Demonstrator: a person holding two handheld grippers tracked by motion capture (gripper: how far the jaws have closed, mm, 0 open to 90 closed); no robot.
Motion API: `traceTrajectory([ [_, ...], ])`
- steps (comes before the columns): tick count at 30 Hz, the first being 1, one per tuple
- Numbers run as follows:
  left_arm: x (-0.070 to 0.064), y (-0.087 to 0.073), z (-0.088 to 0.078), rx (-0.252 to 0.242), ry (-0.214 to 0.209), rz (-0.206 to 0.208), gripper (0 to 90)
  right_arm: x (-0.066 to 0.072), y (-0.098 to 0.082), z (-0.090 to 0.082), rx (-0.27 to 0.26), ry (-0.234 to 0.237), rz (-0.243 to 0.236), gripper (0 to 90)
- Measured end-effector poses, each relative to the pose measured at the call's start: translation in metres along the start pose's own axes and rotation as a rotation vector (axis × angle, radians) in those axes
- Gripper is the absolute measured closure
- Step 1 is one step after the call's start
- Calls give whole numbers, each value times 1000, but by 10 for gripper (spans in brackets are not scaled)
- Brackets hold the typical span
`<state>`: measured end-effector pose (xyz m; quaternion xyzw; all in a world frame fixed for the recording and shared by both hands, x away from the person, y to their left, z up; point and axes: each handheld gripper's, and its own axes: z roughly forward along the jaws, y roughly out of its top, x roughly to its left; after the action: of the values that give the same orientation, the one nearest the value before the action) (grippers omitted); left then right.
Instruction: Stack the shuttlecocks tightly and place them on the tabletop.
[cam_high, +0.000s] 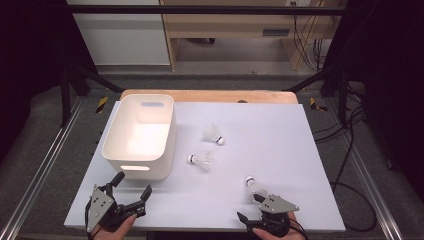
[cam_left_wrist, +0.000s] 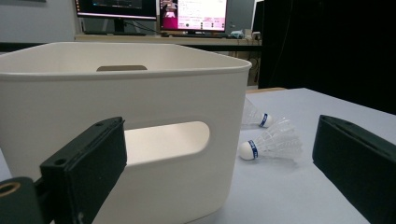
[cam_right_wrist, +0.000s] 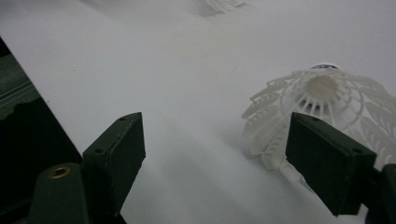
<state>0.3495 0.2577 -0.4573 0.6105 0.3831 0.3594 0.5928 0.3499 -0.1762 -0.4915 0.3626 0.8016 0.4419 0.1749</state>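
Right claw (cam_high: 254, 209) sits at the near edge of the worktop (cam_high: 300, 150), jaws spread wide with nothing pinched between them. From the right gripper view you can see the deal pretty clearly: the nearest shuttlecock (cam_right_wrist: 322, 112) isn't centred in the gap. It lies off toward the right-hand jaw, with that jaw's black pad overlapping the edge of the white skirt, and the left-hand jaw has just bare worktop ahead of it.

From the high view, that same shuttlecock (cam_high: 254, 188) is lying on its side just ahead of the right claw. Its long axis runs away from the person: cork tip with the blue band at the far end, open skirt facing the claw. So the claw is basically looking down into the feather cone.

Left claw (cam_high: 131, 186) is also wide open and holding nothing, parked right in front of the white bin (cam_high: 120, 150), well apart from this shuttlecock. So the right hand is clearly the nearer one here.

My guess is the next move needs a sideways nudge so the skirt ends up between both pads, not under one of them. Otherwise that one pad probably just shoves it along or squashes the skirt.

Two more shuttlecocks (cam_high: 202, 160) wait mid-worktop, beside the bin.
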Motion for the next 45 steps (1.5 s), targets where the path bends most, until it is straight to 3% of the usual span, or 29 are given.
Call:
traceTrajectory([
  [18,1,0,0,5,2,10,34,-4,10,20,-6,-111,79,285],
  [19,1,0,0,3,2,10,35,-5,11,22,-6,-119,96,324],
  [30,1,0,-1,-3,9,12,44,-7,12,20,-9,-147,89,457],
  [33,2,0,-1,-3,12,10,44,-9,12,17,-13,-162,93,566],
  [41,1,0,-1,-4,11,11,44,-13,10,14,-11,-177,103,670],
  [45,2,0,-2,-1,16,12,45,-15,10,12,-17,-182,106,775],
])
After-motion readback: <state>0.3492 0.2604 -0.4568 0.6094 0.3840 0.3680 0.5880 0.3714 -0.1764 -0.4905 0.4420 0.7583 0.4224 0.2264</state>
